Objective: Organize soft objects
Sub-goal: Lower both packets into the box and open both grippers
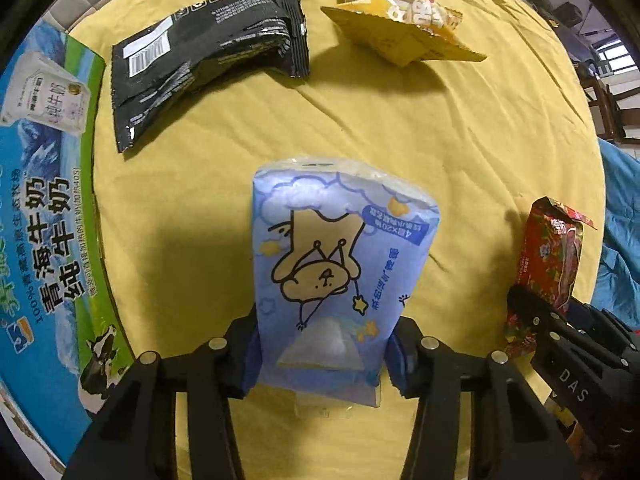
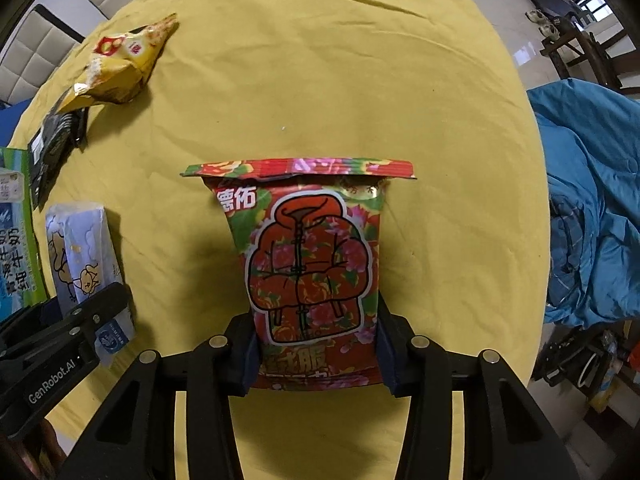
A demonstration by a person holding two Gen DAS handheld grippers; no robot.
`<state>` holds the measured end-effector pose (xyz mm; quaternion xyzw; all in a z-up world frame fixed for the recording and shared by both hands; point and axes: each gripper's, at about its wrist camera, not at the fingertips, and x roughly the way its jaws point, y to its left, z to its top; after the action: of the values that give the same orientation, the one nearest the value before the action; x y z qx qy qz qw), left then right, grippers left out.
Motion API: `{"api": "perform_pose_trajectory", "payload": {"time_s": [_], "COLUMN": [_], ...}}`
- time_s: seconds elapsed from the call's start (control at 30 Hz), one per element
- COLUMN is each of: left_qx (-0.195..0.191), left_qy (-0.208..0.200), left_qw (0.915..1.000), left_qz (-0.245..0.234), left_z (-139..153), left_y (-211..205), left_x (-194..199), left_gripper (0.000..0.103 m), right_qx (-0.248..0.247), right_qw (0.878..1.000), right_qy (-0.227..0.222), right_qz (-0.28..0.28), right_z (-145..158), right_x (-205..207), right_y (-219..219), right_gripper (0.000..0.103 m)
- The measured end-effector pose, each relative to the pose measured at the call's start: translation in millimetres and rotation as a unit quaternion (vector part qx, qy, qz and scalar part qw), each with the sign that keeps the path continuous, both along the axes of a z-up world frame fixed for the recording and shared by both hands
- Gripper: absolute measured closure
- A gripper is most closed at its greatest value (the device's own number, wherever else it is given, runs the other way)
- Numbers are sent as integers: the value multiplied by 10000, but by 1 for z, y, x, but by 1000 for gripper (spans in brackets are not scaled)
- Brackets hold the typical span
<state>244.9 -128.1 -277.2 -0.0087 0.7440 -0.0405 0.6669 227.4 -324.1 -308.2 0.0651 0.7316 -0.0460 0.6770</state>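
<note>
Left hand-held gripper (image 1: 320, 354) clamping soft blue tissue pack (image 1: 336, 264), right hand-held gripper (image 2: 316, 354) clamping glossy red pouch (image 2: 312, 268)

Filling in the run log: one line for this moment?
left gripper: shut on blue tissue pack | right gripper: shut on red floral pack | both over yellow cloth

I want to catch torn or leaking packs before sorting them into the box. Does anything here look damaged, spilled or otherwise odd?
Nothing is spilled on the yellow cloth. The black packet lies creased and flattened, and the yellow snack bag is crumpled on its side. The blue tissue pack in the left tool and the red pack in the right tool look intact.
</note>
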Motion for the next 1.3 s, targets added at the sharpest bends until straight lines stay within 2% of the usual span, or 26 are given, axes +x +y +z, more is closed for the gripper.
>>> {"api": "perform_pose_trajectory", "payload": {"time_s": [0.13,0.33,0.53,0.7,0.87,1.0,1.13,1.3], "left_qx": [-39,-175,-441,-823,-759,-442,-87,399], "left_qy": [-102,-363,-739,-955,-1171,-1313,-1353,-1184], "left_qw": [9999,9991,9962,9920,9902,9903,9908,9921], "left_qz": [5,-97,-145,-98,-105,-63,-20,75], "left_z": [10,32,76,124,157,174,177,155], "left_y": [-2,8,37,73,130,188,240,306], "left_x": [-11,-32,-56,-65,-60,-61,-62,-53], "left_gripper": [57,57,57,57,56,56,56,56], "right_qx": [66,228,388,528,707,817,842,807], "right_qw": [9999,9985,9942,9879,9792,9744,9718,9724], "right_qy": [-87,-364,-754,-1065,-1261,-1240,-1082,-685], "right_qz": [114,332,654,1001,1420,1687,1916,2082], "right_z": [16,59,116,162,198,204,196,162], "right_x": [-2,-9,-17,-14,-14,-13,-8,-1], "right_y": [1,7,31,76,148,205,263,324], "right_gripper": [55,55,55,55,55,55,55,55]}}
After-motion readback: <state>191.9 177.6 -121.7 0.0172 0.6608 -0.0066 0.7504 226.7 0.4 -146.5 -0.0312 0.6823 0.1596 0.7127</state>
